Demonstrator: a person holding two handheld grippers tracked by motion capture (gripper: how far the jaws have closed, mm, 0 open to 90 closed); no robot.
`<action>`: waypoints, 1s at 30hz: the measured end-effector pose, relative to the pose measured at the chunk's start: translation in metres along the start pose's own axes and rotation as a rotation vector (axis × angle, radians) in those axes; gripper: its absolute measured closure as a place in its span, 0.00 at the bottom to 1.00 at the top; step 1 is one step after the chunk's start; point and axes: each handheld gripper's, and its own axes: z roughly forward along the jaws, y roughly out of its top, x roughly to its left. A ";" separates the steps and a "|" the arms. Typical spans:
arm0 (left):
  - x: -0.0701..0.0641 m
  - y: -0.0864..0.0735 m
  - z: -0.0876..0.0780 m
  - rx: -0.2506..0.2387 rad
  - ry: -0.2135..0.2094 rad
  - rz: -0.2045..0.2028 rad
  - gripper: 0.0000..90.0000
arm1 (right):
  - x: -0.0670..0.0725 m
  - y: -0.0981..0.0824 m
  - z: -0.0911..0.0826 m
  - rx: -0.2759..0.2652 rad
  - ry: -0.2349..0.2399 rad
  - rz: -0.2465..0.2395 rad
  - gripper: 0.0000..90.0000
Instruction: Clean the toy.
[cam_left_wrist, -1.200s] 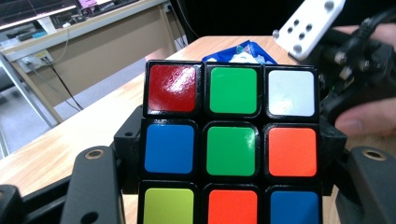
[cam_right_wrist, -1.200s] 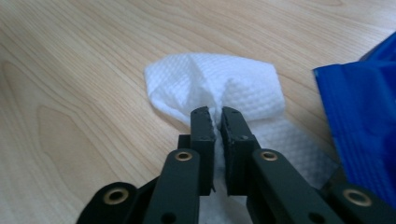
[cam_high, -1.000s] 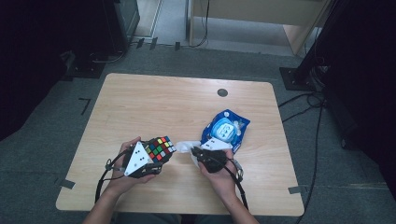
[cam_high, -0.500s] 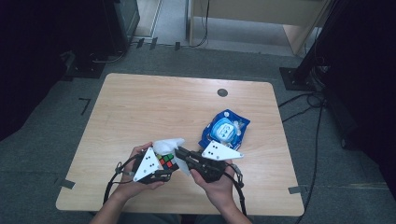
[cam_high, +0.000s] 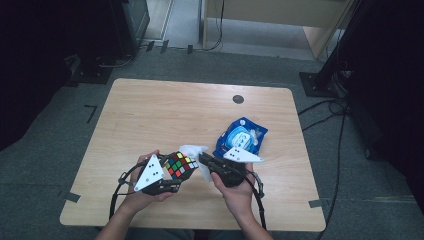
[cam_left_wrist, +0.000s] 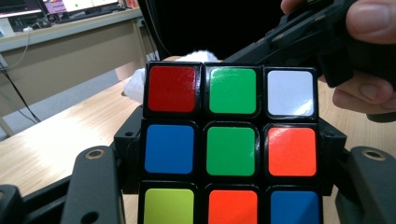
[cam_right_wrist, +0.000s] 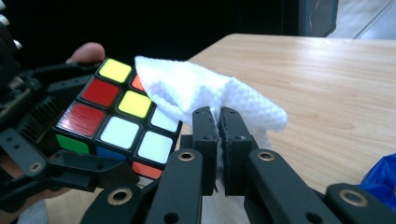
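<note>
While your left tongs clamp the cube above the desk, your right tongs pinch the wipe, which lies against the cube's top.

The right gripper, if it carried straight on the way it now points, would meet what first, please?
Most likely the puzzle cube. The right gripper, shut on a white wipe, points toward the cube held in the left gripper, and the wipe already drapes against the cube's corner. Depth is unclear, so the remaining gap cannot be judged.
</note>
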 end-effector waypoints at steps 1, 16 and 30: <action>0.000 -0.001 0.001 0.008 0.004 0.006 0.38 | 0.003 0.002 -0.002 -0.005 -0.004 -0.012 0.97; -0.004 0.000 0.003 0.025 0.005 0.021 0.38 | 0.007 -0.001 0.002 0.023 -0.013 -0.056 0.97; 0.022 -0.012 -0.004 0.055 0.100 -0.045 0.38 | -0.027 -0.027 0.022 0.205 -0.172 -0.085 0.96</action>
